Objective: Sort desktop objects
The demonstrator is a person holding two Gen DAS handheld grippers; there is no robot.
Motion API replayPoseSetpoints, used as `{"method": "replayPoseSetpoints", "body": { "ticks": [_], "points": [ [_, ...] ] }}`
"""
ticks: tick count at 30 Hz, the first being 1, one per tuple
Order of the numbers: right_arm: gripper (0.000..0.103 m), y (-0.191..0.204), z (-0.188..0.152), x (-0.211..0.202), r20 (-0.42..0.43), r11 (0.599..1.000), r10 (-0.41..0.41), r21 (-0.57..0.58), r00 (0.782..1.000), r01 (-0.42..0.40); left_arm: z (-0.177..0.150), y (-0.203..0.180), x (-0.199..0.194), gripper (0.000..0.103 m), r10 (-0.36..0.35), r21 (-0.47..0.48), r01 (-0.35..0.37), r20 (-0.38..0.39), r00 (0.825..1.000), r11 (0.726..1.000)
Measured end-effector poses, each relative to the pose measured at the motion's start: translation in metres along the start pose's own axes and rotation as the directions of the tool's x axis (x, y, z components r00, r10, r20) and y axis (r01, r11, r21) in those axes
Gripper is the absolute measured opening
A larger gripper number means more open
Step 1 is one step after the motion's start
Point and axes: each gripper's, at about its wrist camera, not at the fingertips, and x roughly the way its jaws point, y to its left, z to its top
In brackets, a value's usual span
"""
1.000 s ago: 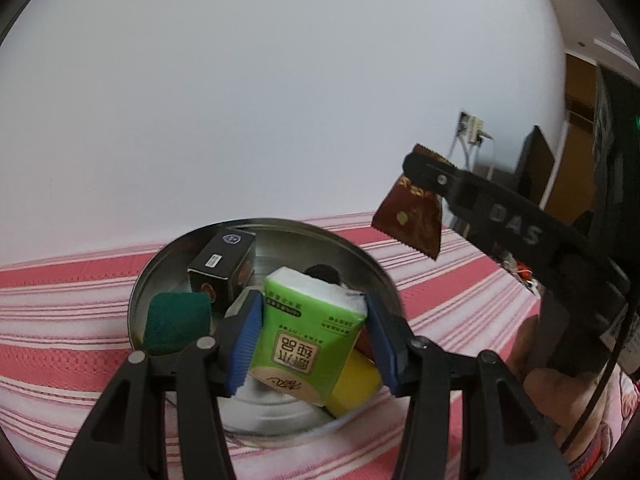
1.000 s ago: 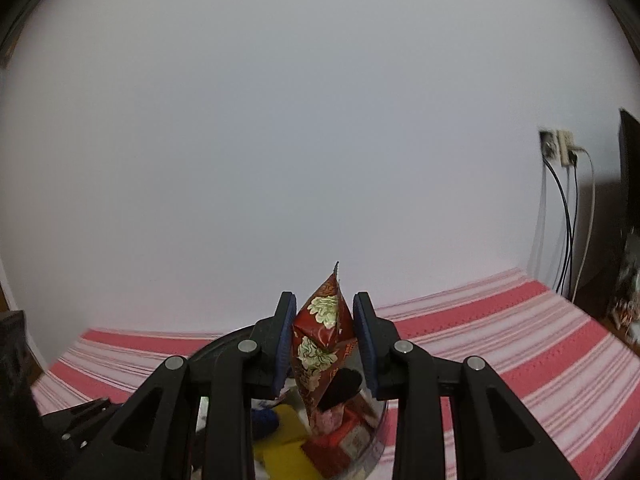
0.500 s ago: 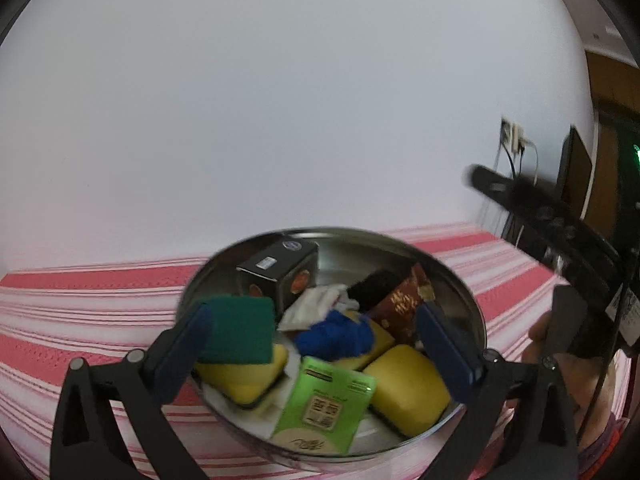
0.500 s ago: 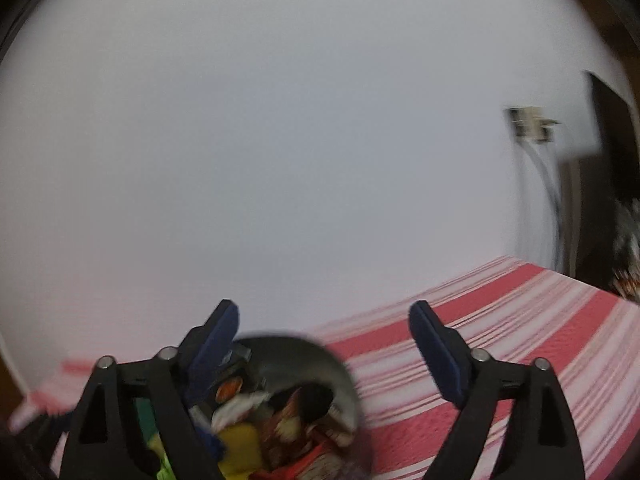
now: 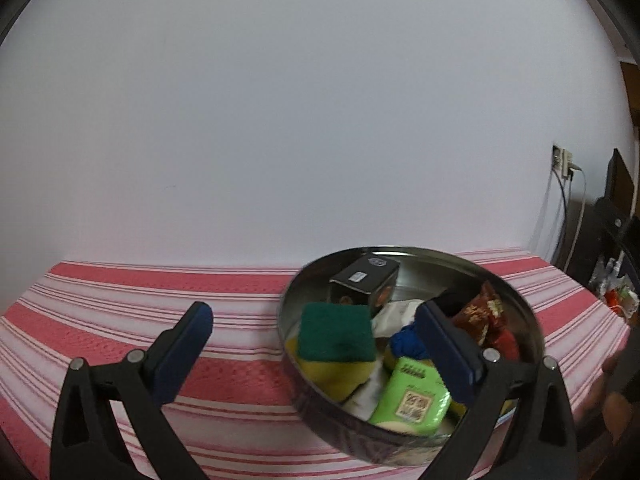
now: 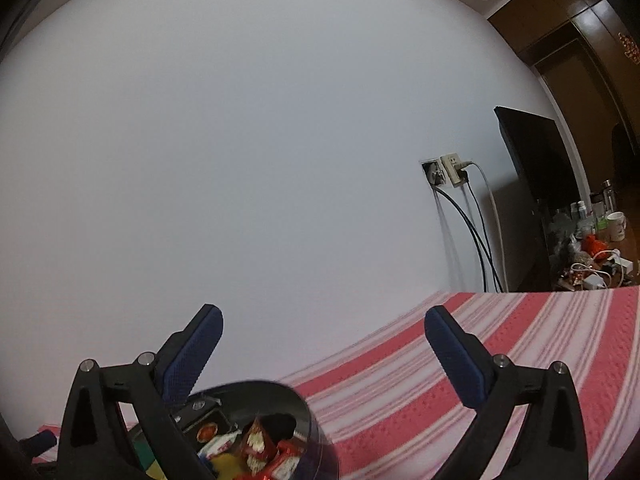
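A round metal tin (image 5: 524, 312) sits on the red-striped cloth and holds a green tissue pack (image 5: 412, 398), a green-and-yellow sponge (image 5: 336, 336), a black box (image 5: 366, 278), a red snack packet (image 5: 480, 314) and a blue item (image 5: 406, 344). My left gripper (image 5: 316, 344) is open and empty, above the tin's left rim. My right gripper (image 6: 324, 340) is open and empty, up and to the right of the tin (image 6: 316, 436), where the red packet (image 6: 260, 440) lies.
The red-and-white striped tablecloth (image 5: 160, 304) runs to a white wall. A wall socket with cables (image 6: 452, 172), a dark screen (image 6: 536, 152) and a cluttered side table with a mug (image 6: 616, 226) stand at the right.
My left gripper opened and dropped the green tissue pack into the tin, then shifted left. My right gripper opened, dropped the red packet into the tin, and swung right.
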Motion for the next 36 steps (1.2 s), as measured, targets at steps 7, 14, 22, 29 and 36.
{"method": "replayPoseSetpoints", "body": {
  "ticks": [7,14,22,29,36],
  "points": [
    [0.102,0.011,-0.011,-0.012,-0.099,0.999,0.032,-0.032,0.995,-0.036,-0.009,0.013,-0.006,0.102,0.025,-0.011,-0.025,-0.019,1.000,1.000],
    [0.102,0.025,-0.021,-0.030,-0.145,0.997,0.033,-0.063,0.989,-0.042,-0.017,0.027,-0.017,0.102,0.045,-0.022,-0.046,-0.037,0.998,0.999],
    [0.102,0.043,-0.023,-0.046,-0.283,0.996,-0.037,-0.092,0.958,0.012,-0.022,0.032,-0.030,0.102,0.050,-0.010,-0.051,-0.050,0.997,0.999],
    [0.102,0.061,-0.030,-0.072,-0.320,0.989,-0.048,-0.147,0.946,0.000,-0.026,0.032,-0.039,0.102,0.049,0.011,-0.048,-0.088,0.995,0.999],
    [0.102,0.065,-0.016,-0.099,-0.340,0.989,-0.004,-0.140,0.940,-0.046,-0.023,0.026,-0.056,0.102,0.063,0.042,-0.059,-0.113,0.992,0.997]
  ]
}}
